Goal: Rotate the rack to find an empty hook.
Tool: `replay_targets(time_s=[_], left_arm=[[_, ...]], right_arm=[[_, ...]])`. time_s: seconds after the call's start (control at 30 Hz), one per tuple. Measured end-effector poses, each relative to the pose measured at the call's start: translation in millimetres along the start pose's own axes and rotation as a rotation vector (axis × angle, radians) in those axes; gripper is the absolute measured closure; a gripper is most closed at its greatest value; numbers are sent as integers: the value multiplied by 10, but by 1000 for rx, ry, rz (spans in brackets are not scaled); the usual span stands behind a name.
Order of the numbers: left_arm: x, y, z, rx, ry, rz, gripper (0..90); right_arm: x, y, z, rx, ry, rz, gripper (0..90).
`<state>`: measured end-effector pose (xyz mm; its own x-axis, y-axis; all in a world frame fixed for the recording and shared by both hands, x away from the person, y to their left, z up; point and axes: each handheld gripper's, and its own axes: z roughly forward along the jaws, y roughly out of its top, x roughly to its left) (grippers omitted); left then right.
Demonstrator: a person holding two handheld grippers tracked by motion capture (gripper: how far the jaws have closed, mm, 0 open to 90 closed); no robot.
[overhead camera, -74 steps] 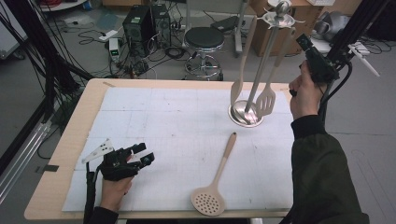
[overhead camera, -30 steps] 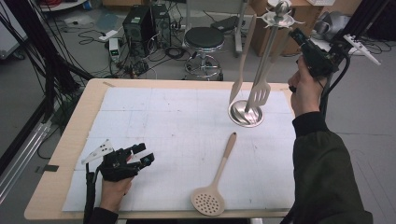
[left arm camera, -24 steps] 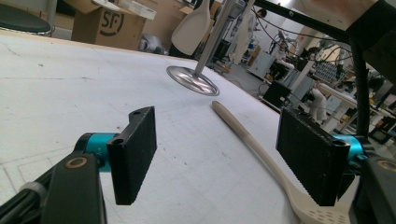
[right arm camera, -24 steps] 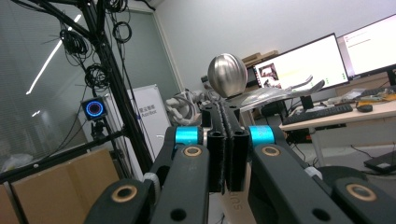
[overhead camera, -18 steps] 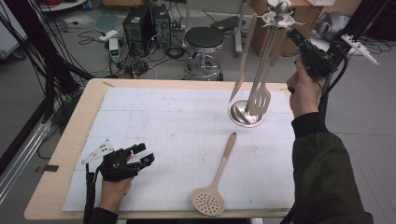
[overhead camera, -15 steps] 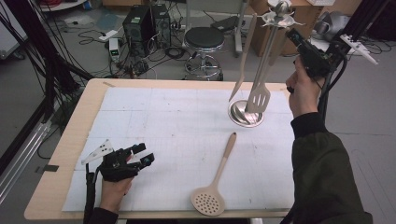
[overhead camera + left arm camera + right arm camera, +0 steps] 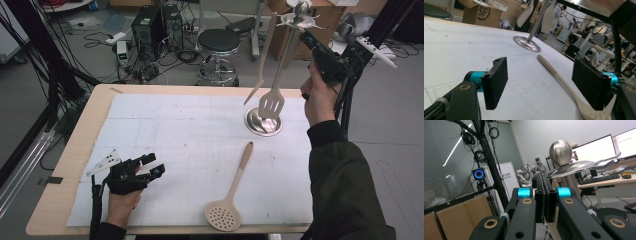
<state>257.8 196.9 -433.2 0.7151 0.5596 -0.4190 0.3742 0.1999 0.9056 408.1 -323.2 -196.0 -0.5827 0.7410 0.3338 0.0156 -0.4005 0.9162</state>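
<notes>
A metal utensil rack (image 7: 263, 121) stands at the table's far right, its ball top (image 7: 560, 150) just beyond my right gripper. That right gripper (image 7: 306, 37) is raised beside the rack's hook ring, jaws pressed together (image 7: 544, 180) on the top of a beige slotted spatula (image 7: 272, 104), which hangs down in front of the pole. A second beige utensil (image 7: 262, 50) hangs from the rack's left side. A beige skimmer (image 7: 235, 185) lies flat on the white mat. My left gripper (image 7: 150, 167) rests near the front left, open and holding nothing (image 7: 541, 85), facing the skimmer's handle (image 7: 556, 72).
A white mat (image 7: 175, 130) covers most of the wooden table (image 7: 75, 150). Behind the table stand a black stool (image 7: 218, 42), computer cases and cables on the floor, and cardboard boxes. Black frame poles (image 7: 45, 60) rise at the left.
My right gripper has risen and shifted slightly left near the rack's top, and the spatula's head has swung left toward the pole. The left gripper has stayed still.
</notes>
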Motion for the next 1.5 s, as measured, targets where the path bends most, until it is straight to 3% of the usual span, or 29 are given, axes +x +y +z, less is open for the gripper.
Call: replay_targets(time_s=[1.03, 1.5], left_arm=[[29, 14, 7, 0, -6, -3, 295], [-4, 14, 12, 0, -6, 5, 294]], right_arm=[[129, -56, 182, 45, 20, 0, 895], [134, -119, 61, 66, 52, -1, 592]])
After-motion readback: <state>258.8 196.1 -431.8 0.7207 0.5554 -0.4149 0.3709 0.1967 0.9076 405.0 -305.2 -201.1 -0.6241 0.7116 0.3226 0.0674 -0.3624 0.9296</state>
